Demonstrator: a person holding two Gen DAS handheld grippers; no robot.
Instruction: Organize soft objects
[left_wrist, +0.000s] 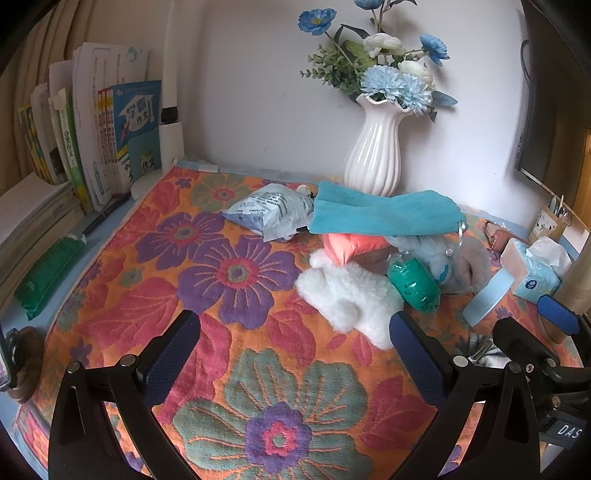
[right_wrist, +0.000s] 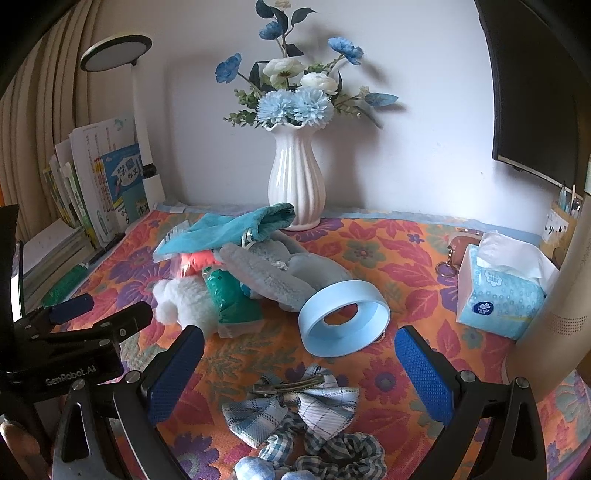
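Both tools were spread wide and held nothing: the left gripper (left_wrist: 295, 332) hovered over bare flowered cloth, and the right gripper (right_wrist: 299, 350) hung just above a blue plaid fabric bow with a metal clip (right_wrist: 295, 406) and a checked blue scrunchie (right_wrist: 332, 458). The soft things lay heaped in front of the ribbed white ceramic vase (right_wrist: 296, 184): a teal velvety cloth (left_wrist: 384, 212) draped on top, a coral pink soft piece (left_wrist: 347, 245) under it, a fluffy white plush toy (left_wrist: 347, 295) nearest the grippers, a grey-blue fleecy plush (right_wrist: 273, 273) to the right of that, and a green wrapped pack (left_wrist: 413, 284) wedged between the two. The heap looked tangled, so pulling one item would likely drag its neighbours. A reach towards the teal cloth risked nudging the vase, which stood touching or nearly touching it. The pale blue plastic ring (right_wrist: 343, 317), leaning against the grey plush, could roll away if that plush shifted.
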